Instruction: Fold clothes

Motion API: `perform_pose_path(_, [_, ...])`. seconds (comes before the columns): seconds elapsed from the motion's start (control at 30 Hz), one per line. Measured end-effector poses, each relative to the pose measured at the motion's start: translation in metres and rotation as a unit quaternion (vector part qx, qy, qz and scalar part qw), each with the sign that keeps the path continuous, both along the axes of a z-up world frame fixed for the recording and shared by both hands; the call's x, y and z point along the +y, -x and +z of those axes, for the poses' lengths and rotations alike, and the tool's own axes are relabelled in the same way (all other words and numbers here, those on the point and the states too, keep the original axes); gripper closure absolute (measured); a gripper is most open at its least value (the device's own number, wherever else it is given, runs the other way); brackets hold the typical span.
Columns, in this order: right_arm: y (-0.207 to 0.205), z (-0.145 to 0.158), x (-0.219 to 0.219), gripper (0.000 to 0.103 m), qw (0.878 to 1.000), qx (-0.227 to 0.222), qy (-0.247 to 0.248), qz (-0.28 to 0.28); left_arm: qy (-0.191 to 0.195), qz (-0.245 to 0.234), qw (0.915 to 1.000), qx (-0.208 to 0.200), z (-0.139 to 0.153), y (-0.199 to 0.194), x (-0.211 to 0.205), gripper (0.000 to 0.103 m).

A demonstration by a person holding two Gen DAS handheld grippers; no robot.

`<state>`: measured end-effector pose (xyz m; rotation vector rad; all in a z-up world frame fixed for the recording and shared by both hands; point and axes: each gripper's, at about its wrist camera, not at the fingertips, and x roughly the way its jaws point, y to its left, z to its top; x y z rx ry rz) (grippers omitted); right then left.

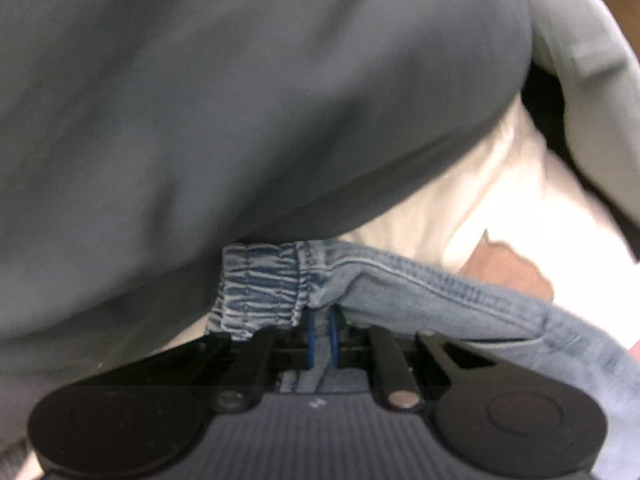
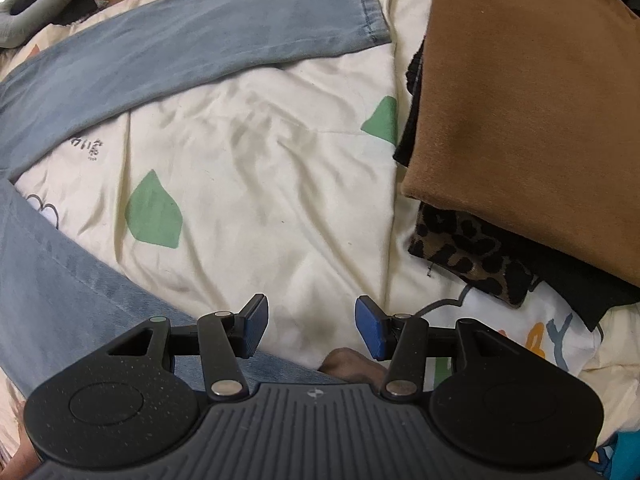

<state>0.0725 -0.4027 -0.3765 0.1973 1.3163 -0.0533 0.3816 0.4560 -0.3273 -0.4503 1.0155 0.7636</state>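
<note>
Light blue jeans lie across a cream quilt [image 2: 260,160] printed with green leaves. One leg [image 2: 180,48] runs along the far side, and another part [image 2: 48,272] comes down the left. In the left wrist view my left gripper [image 1: 322,316] is shut on the jeans' elastic waistband [image 1: 264,280], with denim pinched between its blue pads [image 1: 310,340]. The waist edge [image 1: 460,292] trails off to the right. My right gripper [image 2: 312,320] hovers open just above bare quilt, nothing between its blue pads [image 2: 370,332], beside the near denim.
A folded brown garment [image 2: 520,100] lies on the right on top of a leopard-print piece [image 2: 468,252] and black cloth [image 2: 580,288]. A person's grey top [image 1: 240,100] fills most of the left wrist view. A grey-green cushion [image 2: 36,4] sits far left.
</note>
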Motion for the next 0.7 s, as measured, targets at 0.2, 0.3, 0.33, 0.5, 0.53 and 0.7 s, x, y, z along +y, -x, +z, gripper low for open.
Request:
perform_pose_path(0.2, [0.007, 0.0, -0.002, 0.048, 1.0, -0.013, -0.013, -0.01, -0.013, -0.032, 0.9986, -0.039, 0.035, 0.034, -0.025, 0.077])
perform_pose_path(0.3, [0.012, 0.0, -0.004, 0.048, 1.0, -0.02, -0.019, -0.014, -0.011, -0.045, 0.9974, -0.055, 0.052, 0.06, -0.039, 0.077])
perform_pose_path(0.33, [0.015, 0.001, -0.005, 0.048, 0.999, -0.023, -0.021, -0.017, -0.009, -0.05, 0.997, -0.059, 0.056, 0.069, -0.042, 0.077])
perform_pose_path(0.5, [0.03, 0.004, -0.011, 0.048, 0.999, -0.036, -0.027, -0.029, -0.007, -0.052, 0.9972, -0.053, 0.069, 0.119, -0.061, 0.077])
perform_pose_path(0.53, [0.033, 0.004, -0.012, 0.048, 0.998, -0.039, -0.028, -0.031, -0.008, -0.052, 0.9973, -0.052, 0.068, 0.126, -0.052, 0.077])
perform_pose_path(0.7, [0.05, 0.011, -0.016, 0.048, 0.997, -0.052, -0.031, -0.04, 0.0, -0.045, 0.9986, -0.027, 0.045, 0.149, -0.059, 0.079])
